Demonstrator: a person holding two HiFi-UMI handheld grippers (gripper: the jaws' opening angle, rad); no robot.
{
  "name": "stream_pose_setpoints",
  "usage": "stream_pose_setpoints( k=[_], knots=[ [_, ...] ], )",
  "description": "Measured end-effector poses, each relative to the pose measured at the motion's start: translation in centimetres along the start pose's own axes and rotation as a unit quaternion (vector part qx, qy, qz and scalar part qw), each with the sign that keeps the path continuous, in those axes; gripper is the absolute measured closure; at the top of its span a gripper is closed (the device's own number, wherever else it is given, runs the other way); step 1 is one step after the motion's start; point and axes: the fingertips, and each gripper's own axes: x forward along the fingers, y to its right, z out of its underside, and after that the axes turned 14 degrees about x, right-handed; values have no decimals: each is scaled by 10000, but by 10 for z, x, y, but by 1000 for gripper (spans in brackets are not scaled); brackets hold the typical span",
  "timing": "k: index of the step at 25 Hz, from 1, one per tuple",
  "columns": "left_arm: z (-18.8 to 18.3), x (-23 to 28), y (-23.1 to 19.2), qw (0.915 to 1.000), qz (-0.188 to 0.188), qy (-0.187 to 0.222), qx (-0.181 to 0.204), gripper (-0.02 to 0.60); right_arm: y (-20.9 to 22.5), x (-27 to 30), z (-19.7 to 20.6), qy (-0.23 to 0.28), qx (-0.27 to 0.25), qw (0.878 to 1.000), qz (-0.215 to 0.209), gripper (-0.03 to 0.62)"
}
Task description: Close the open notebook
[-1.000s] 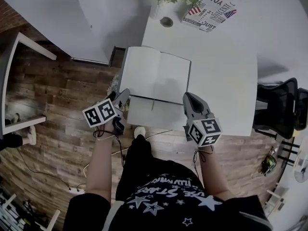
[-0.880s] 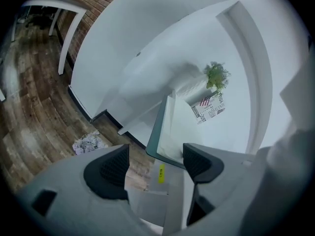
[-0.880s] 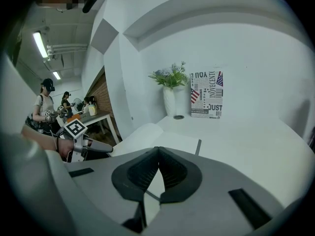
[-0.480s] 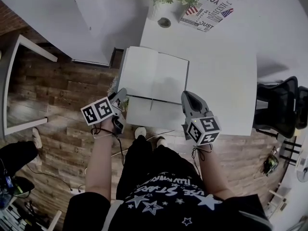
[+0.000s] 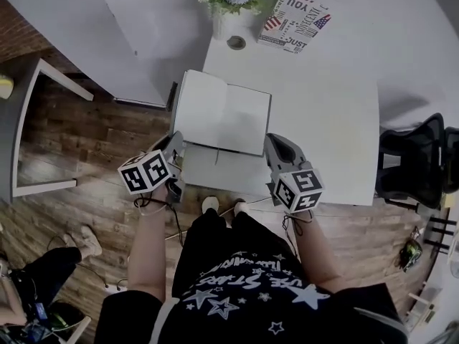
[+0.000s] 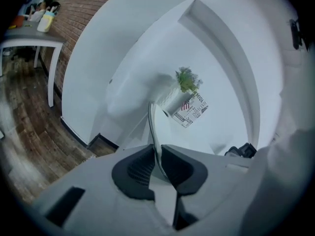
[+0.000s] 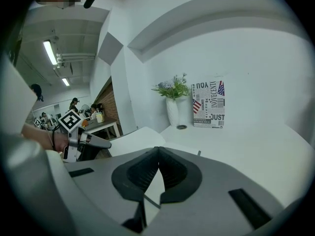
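- The white worktop point(image 5: 337, 120) is bare across its whole right half, from the notebook to the right edge, so that side has the most open room.
- Wooden floor point(image 5: 86, 142) lies beyond the worktop's left edge, and the drop starts just beside the notebook.
- The notebook point(image 5: 226, 113) lies open on the near-left part of the worktop. Its left edge runs close along the worktop's left edge and its near edge sits just inside the near edge. Its fold runs across the head view, with one half nearer the person and one half farther away.
- A black chair point(image 5: 412, 160) stands off the worktop's right edge, well apart from both tools.
- The left tool point(image 6: 156, 154) is at the notebook's left edge. Its jaws are closing, and the pads press a thin leaf of the notebook between them. The leaf shows edge-on there and curves up and away from the pads.
- The right tool point(image 7: 158, 154) is at the notebook's right edge near the fold. Its jaws are together with the tips meeting, and I can make out nothing gripped between them.
- A printed card point(image 5: 294, 21) stands at the far edge, clear of the notebook.
- A white vase of flowers point(image 5: 228, 6) stands at the far-left corner, just beside the card.
- A small round object point(image 5: 236, 42) lies on the worktop between the vase and the notebook's far edge.
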Motion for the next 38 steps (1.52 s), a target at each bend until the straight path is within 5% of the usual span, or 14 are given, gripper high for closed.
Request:
stream_pose_setpoints(
  k=[13,27,34,38],
  knots=[
    [-25,-2,106,9833,-168,149,1808,538,46,-52,-26,527,194,9983,143,592],
    [19,43,190,9575,185,-260,2868,538,89,-101,-25,775,365,9951,500,592],
    [52,67,208,9184,32,-667,3900,538,109,-120,-12,718,463,9942,651,592],
    [74,85,211,9062,-18,-917,4127,535,119,-127,-5,666,510,9941,683,592]
  ],
)
